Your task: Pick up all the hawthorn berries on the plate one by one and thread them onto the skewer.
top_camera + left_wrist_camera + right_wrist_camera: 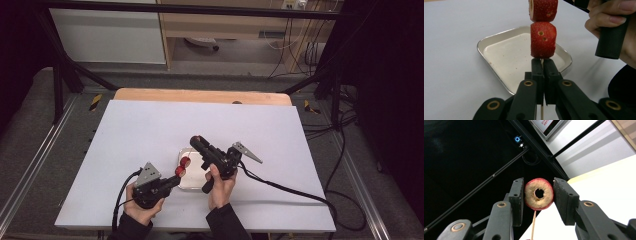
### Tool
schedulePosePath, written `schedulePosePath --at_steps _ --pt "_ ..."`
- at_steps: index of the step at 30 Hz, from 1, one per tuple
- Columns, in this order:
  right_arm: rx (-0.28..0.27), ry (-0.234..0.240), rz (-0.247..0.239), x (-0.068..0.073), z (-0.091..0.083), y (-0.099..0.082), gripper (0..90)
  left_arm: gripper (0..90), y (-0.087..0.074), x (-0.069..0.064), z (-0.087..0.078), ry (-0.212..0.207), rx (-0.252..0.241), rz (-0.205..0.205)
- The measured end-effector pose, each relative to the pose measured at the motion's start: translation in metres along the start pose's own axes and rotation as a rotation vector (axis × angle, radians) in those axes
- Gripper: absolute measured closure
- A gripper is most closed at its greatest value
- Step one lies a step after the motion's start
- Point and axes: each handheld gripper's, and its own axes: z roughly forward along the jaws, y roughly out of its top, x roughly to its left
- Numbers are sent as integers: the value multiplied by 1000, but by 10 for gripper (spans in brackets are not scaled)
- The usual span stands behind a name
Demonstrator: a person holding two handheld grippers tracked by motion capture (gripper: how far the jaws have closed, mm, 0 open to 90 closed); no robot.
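Skewer [542, 61] stands upright just above the near edge of the metal tray [489, 40], two red strawberry pieces [543, 40] threaded on it, so anything that slips off likely lands in the tray. Left gripper [541, 66] has its jaws pinched fully together on the bare stick right under the lower piece, probably to keep the stick rigid. Right gripper [539, 194], just beyond the tray's far side, is part open with a cored ring piece [539, 194] clamped between its pads, hole facing the camera, stick tip below it, apparently lining it up for threading
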Motion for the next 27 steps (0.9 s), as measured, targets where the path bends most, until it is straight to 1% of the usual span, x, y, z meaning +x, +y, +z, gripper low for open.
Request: schedulePosePath --at_steps 8,18,27 --pt "23 2 -4 0 0 1 622 881 -1 1 0 3 4 -2" --pt "44 3 10 0 0 4 622 881 -1 2 -1 3 1 3" --pt "80 4 14 -2 1 3 622 881 0 2 -1 9 2 9"
